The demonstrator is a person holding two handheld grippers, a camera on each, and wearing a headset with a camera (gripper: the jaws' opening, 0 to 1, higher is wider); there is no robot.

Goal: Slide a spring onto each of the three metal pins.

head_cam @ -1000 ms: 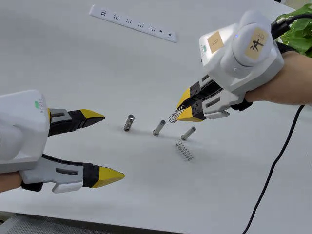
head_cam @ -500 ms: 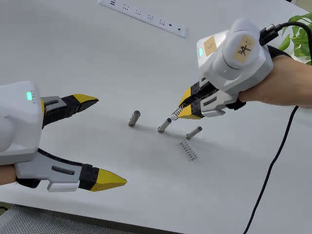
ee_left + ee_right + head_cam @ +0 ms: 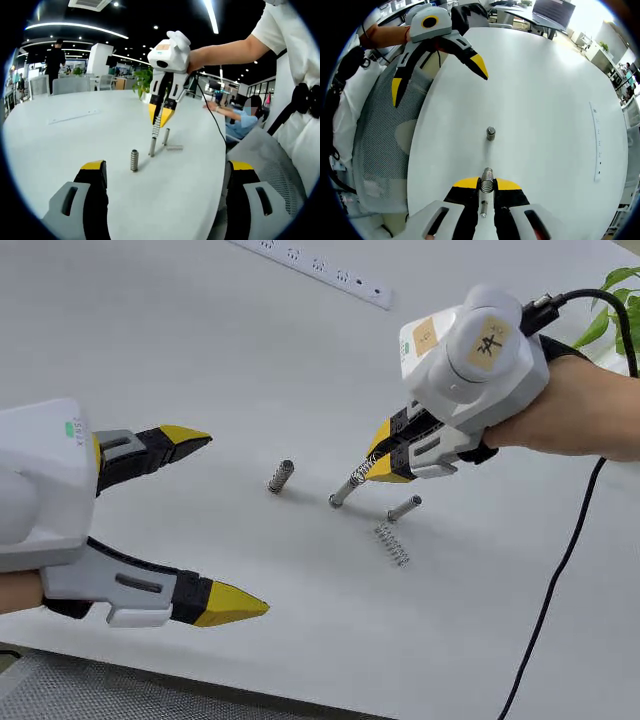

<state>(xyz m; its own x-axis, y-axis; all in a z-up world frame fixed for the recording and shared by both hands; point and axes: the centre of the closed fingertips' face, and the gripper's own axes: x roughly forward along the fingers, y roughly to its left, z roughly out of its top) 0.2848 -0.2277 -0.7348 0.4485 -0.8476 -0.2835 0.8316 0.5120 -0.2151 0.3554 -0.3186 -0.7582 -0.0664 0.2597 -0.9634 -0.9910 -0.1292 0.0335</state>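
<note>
Gaping wide over the near table (image 3: 300, 640), the left gripper (image 3: 232, 523) holds nothing. Beyond it a loose spring (image 3: 392, 544) lies just beside the bare right pin (image 3: 404, 508), while the left pin (image 3: 281, 476) wears a spring. Farther on, the right gripper (image 3: 372, 468) pinches the held spring (image 3: 358, 476), its lower end meeting the middle pin (image 3: 343, 494) at the top.

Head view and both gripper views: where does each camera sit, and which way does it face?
Head view: on the headset, looking forward and down at the table; shows left gripper, right gripper, the person's right hand.
Left gripper view: on the left gripper, facing the right gripper holding a spring over the middle pin; own jaws, the person's arm.
Right gripper view: on the right gripper, looking down its jaws at that spring; left gripper beyond.
Shared: all three show the sprung pin.
</note>
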